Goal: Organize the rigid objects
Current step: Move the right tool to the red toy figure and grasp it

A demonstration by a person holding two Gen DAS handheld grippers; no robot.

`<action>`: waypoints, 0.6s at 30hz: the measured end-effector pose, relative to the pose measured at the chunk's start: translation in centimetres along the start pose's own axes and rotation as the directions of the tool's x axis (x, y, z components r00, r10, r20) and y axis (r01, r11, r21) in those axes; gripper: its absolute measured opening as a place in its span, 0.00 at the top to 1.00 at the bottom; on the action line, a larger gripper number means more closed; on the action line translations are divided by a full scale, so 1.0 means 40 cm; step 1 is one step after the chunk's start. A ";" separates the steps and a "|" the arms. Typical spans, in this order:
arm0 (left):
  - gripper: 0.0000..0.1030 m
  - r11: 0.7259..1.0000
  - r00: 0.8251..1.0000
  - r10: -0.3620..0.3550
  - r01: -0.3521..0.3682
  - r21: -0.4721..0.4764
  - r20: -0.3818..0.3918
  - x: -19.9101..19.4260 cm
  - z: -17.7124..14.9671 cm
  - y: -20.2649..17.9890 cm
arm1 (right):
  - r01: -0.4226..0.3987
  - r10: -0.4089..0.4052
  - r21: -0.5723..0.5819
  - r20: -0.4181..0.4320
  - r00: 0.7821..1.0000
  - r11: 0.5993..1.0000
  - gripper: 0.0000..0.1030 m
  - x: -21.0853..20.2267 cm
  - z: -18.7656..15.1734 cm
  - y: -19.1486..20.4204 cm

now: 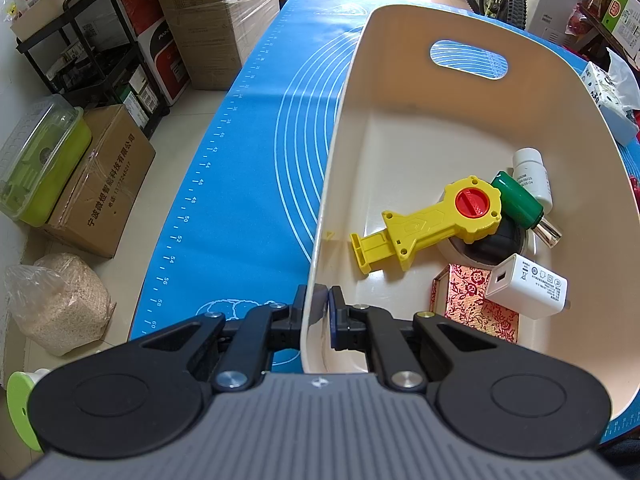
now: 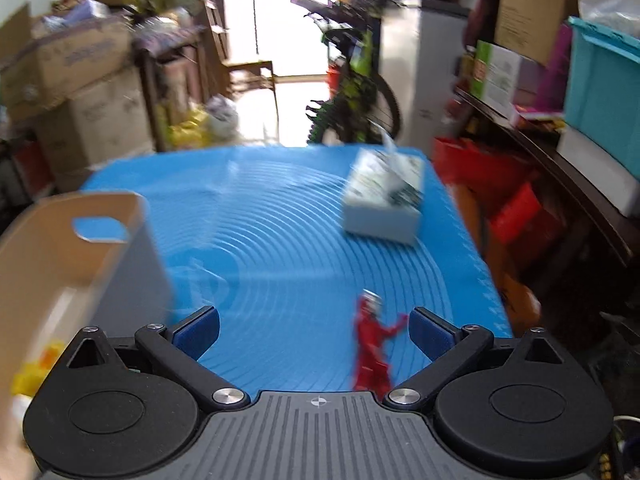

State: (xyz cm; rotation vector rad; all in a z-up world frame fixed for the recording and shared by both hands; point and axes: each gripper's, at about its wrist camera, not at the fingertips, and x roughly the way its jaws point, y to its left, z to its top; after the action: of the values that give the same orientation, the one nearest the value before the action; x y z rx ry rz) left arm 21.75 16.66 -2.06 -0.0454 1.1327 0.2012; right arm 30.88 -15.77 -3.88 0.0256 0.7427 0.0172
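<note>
While the left hand-held gripper pinches the near wall of the cream plastic bin, its jaws nearly together with only that thin wall between them, the right hand-held gripper hangs wide open over the blue mat on the table, holding nothing. Between its fingers, close to the right pad and towards the table's near right edge, lies a small red toy figure, blurred, so fine detail cannot be read. It looks like hard moulded plastic: light, stiff, probably a little slick, with thin limbs that could twist out of a pinch. Its torso seems the soundest place to grip.

Already in the bin, gathered at its near right end, lie a yellow toy key with a red knob, a glossy green cylinder, a white bottle, a white charger block and a red patterned box. A tissue box stands near the table's far right corner.
</note>
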 end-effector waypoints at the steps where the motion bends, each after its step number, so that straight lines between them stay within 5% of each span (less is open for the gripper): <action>1: 0.89 1.000 1.000 0.001 -0.001 0.001 0.000 0.000 0.000 -0.001 | 0.019 -0.019 -0.003 -0.011 1.000 1.000 0.03 0.017 -0.010 -0.008; 10: 0.89 1.000 1.000 -0.001 0.001 -0.002 0.000 0.000 0.000 -0.001 | 0.092 -0.099 -0.057 -0.133 0.986 0.994 0.03 0.128 -0.072 -0.037; 18: 0.89 1.000 1.000 -0.001 0.001 -0.003 -0.001 0.000 0.001 -0.001 | 0.099 -0.104 -0.044 -0.127 0.986 0.994 0.11 0.164 -0.088 -0.049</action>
State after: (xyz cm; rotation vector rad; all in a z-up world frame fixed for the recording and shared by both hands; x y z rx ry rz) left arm 21.78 16.65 -2.05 -0.0485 1.1330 0.2020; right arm 33.35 -17.50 -10.95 -0.0502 0.8720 -0.0650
